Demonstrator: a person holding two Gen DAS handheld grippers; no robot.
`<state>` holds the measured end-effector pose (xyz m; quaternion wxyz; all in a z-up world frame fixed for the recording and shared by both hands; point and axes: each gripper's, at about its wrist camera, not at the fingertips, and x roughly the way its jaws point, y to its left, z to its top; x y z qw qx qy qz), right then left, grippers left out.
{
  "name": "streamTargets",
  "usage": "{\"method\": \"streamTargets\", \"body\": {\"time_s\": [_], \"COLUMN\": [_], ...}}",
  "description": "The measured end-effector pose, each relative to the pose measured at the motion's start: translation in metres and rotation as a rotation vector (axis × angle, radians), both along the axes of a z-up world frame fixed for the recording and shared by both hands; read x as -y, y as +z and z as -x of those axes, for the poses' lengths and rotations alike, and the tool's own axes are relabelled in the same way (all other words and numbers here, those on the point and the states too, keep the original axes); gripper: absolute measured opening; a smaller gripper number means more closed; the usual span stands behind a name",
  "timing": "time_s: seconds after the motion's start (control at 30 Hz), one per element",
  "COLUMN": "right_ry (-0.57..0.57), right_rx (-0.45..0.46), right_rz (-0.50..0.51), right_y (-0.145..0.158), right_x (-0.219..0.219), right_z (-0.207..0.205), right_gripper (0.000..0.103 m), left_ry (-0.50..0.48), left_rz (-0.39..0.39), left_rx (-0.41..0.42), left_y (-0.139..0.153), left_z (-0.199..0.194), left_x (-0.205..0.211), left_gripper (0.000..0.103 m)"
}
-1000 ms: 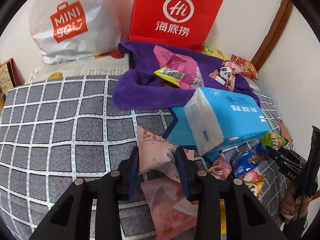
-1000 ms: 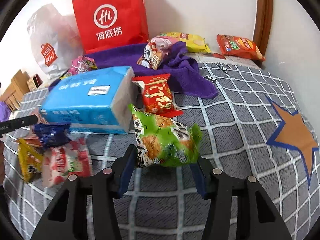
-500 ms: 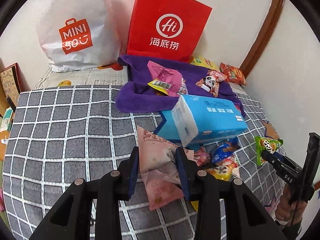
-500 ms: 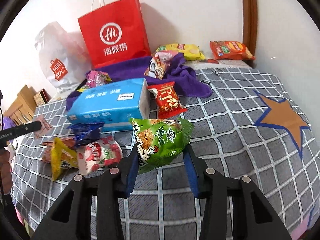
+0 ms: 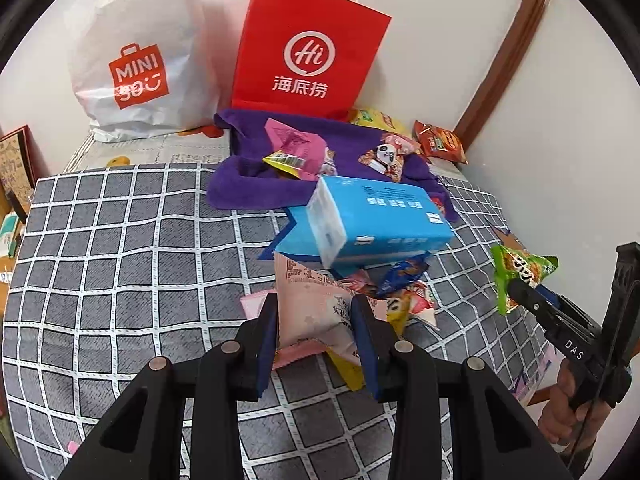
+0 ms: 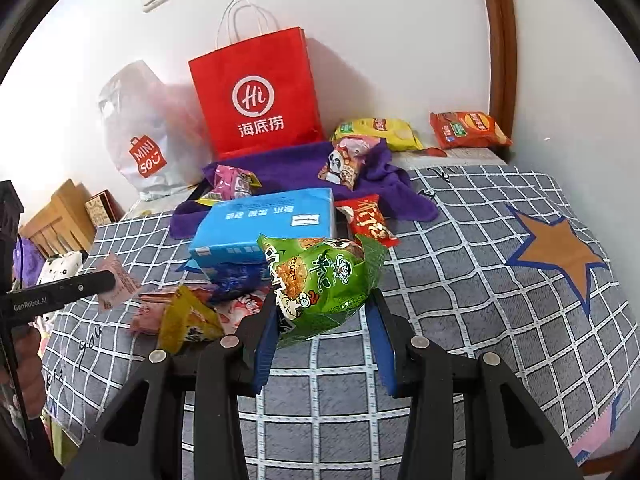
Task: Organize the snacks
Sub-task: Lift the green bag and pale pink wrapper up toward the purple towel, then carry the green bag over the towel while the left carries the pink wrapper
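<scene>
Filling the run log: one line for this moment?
left gripper: shut on pink snack packet | right gripper: shut on green snack bag | both lifted above bed

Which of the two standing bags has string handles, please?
The red paper bag, printed with a white "Hi" circle; thin white loop handles rise from its top. The white plastic Miniso bag beside it has only a cut-out grip.

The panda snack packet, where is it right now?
In the right wrist view, the panda snack packet lies on the purple towel, right of the red paper bag.
</scene>
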<state>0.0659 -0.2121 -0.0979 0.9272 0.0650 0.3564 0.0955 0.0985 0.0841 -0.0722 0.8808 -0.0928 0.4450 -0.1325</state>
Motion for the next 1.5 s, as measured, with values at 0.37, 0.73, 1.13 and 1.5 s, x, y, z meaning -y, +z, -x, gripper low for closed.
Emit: {"method": "streamTargets", "body": {"time_s": [0.37, 0.73, 1.13, 1.5], "right_ry": [0.024, 0.016, -0.012, -0.030], "right_rx": [0.014, 0.014, 0.009, 0.024], "right_rz": [-0.017, -0.019, -0.040, -0.022], "right_y": [0.009, 0.031, 0.053, 0.067], "right_x": [-0.012, -0.015, -0.010, -0.010], "right_z": [0.004, -0.011, -0.050, -0.100], "right_gripper": [0.042, 0.042, 0.042, 0.042], "left_ry": [-0.062, -0.104, -0.111, -0.112], "left_rz": [0.002, 0.019, 0.015, -0.012], "left_rx": [0.027, 0.041, 0.067, 0.100], "left_y": [0.021, 0.045, 0.073, 0.091], "left_z": [-0.001, -0.017, -0.056, -0.105], "left_x": [0.020, 0.034, 0.037, 0.046], "left_gripper": [0.034, 0.034, 0.034, 0.034]}}
